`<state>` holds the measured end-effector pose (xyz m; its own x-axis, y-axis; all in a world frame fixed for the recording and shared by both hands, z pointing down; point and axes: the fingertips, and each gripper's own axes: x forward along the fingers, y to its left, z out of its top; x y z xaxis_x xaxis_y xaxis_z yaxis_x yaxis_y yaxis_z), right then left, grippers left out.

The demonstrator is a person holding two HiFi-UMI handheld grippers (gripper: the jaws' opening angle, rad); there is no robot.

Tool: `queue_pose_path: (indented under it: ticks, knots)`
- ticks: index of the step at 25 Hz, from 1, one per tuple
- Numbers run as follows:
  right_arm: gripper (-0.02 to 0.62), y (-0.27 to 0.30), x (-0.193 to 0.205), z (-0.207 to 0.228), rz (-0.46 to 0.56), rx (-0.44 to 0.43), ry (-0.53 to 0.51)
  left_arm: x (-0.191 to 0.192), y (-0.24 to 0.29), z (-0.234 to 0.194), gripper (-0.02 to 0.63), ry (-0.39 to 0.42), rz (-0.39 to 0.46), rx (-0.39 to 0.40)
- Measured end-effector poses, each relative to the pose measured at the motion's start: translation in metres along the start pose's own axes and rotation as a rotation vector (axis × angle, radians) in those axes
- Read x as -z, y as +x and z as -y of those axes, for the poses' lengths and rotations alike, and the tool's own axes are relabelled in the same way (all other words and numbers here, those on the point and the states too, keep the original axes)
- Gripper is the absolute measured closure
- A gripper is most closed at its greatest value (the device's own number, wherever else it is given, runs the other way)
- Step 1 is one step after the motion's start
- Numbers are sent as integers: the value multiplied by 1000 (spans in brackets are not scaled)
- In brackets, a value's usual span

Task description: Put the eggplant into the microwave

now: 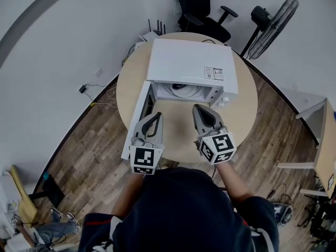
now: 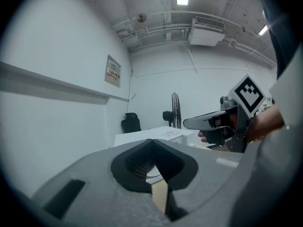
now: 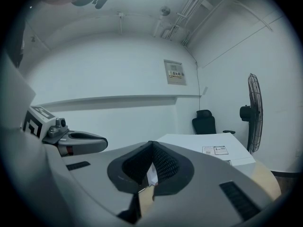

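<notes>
White walls, wood plank floor, round tan table, black office chair, standing fan

- We see a round table of light wood standing on a brown wooden plank floor.
- A black office chair with armrests stands behind the table, close to the white wall.
- A black standing fan with a round wire cage is just to the right of the chair.
- A small white box with thin black antennas sits at the table's far edge.
- Thin cables lie on the floor to the left of the table.
- A small framed sign hangs on the wall.
- A white air unit hangs up at the ceiling.
</notes>
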<state>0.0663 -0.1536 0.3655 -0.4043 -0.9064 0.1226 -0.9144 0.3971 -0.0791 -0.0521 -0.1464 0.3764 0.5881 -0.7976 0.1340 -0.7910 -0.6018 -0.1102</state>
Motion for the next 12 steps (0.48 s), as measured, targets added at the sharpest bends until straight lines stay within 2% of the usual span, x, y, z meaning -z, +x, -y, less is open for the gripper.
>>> queue_pose_path:
  ticks: [12]
  knots:
    - [584, -4, 2, 0, -2, -5, 1, -1, -2, 1, 589, 1, 3, -11]
